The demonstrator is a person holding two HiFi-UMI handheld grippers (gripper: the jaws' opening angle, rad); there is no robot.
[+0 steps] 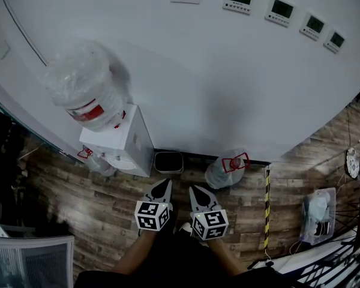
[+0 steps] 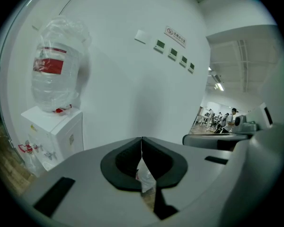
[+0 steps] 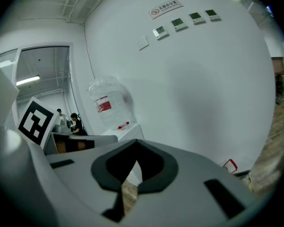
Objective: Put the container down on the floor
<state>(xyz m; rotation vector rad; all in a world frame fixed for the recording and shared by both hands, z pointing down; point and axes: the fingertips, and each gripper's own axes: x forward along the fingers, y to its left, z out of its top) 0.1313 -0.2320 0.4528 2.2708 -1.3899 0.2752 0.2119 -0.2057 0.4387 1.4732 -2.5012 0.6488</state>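
Judging by how things lie, the task looks finished or nearly so. A container (image 1: 227,169) rests on the wooden floor (image 1: 96,209) at the foot of the white wall (image 1: 228,71), and neither tool has hold of it. The left tongs (image 1: 164,183) and the right tongs (image 1: 195,189) hang side by side close to the person's body, well short of the container and pointing roughly toward it. Each gripper view shows its jaws pressed together at the tips with nothing pinched between them.

If this is the container meant, nothing is left to do but draw away. A second jug (image 1: 84,92) sits upside down on the water dispenser (image 1: 129,146) to the left. If that one were meant, the work would not have begun; the pictures do not settle this.

The container on the floor is a clear, rounded water jug wrapped in crinkled plastic film, with a red-edged tag or handle on its upper side. It touches or nearly touches the wall, and I cannot tell whether it stands upright or leans. A small dark bin (image 1: 168,161) stands just to its left, between it and the dispenser.
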